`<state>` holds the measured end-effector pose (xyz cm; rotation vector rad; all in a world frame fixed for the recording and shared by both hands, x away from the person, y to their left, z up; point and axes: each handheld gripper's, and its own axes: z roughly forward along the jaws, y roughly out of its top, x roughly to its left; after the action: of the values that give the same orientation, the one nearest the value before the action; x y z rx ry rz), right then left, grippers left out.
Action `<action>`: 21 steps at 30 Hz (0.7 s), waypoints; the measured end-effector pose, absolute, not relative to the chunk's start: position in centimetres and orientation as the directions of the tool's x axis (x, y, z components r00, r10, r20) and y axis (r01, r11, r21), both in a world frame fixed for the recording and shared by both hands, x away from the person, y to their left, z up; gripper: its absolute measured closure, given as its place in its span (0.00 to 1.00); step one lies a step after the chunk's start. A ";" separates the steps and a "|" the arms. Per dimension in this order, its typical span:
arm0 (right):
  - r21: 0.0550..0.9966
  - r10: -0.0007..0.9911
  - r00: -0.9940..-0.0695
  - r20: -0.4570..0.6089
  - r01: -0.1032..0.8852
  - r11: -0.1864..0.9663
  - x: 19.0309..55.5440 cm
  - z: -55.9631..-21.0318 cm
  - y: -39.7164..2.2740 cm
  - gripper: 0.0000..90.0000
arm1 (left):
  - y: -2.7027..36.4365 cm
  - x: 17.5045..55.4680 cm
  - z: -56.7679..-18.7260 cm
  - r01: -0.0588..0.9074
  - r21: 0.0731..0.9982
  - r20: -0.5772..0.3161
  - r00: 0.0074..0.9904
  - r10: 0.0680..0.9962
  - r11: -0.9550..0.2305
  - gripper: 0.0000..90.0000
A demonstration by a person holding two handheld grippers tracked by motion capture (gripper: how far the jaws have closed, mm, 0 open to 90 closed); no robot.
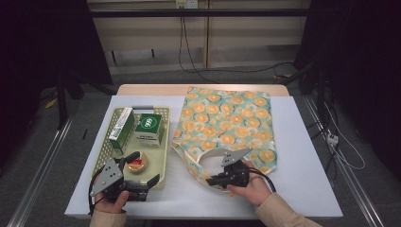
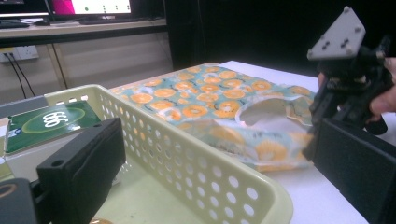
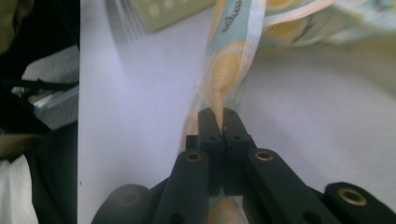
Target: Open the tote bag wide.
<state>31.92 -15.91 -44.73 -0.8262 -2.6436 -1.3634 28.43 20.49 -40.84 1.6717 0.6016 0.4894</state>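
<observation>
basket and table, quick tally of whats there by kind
boxes, green and white: 2 (long box, 666 box)
round item, red and tan: 1
basket: 1
orange-print bag: 1
grippers: 2 (left gripper, right gripper)
total: 7

The table (image 1: 302, 142) is bright under light from above, but the room around it is very dark. The high view is a little soft and grainy. In the left gripper view the near basket (image 2: 196, 163) looks fuzzy. In the right gripper view the bag (image 3: 233, 51) and far edges are blurry.
</observation>
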 end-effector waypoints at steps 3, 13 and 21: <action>0.754 0.438 -0.856 0.273 0.473 0.455 32.4 -43.4 -16.3 0.99 | 20.5 28.4 -40.8 0.120 0.984 -0.009 0.776 0.631 -0.134 0.03; 0.786 0.538 -0.823 0.183 0.451 0.423 36.1 -39.9 -19.5 0.99 | 20.5 28.4 -40.8 0.117 0.984 -0.008 0.776 0.631 -0.132 0.03; 0.788 0.621 -0.751 0.224 0.514 0.339 40.6 -40.9 -22.4 0.99 | 20.5 28.5 -40.7 0.114 0.985 -0.005 0.775 0.633 -0.131 0.03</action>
<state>40.64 -22.40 -40.94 -1.1347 -2.6631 -1.4944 28.47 20.54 -40.72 1.6676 0.5986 0.4946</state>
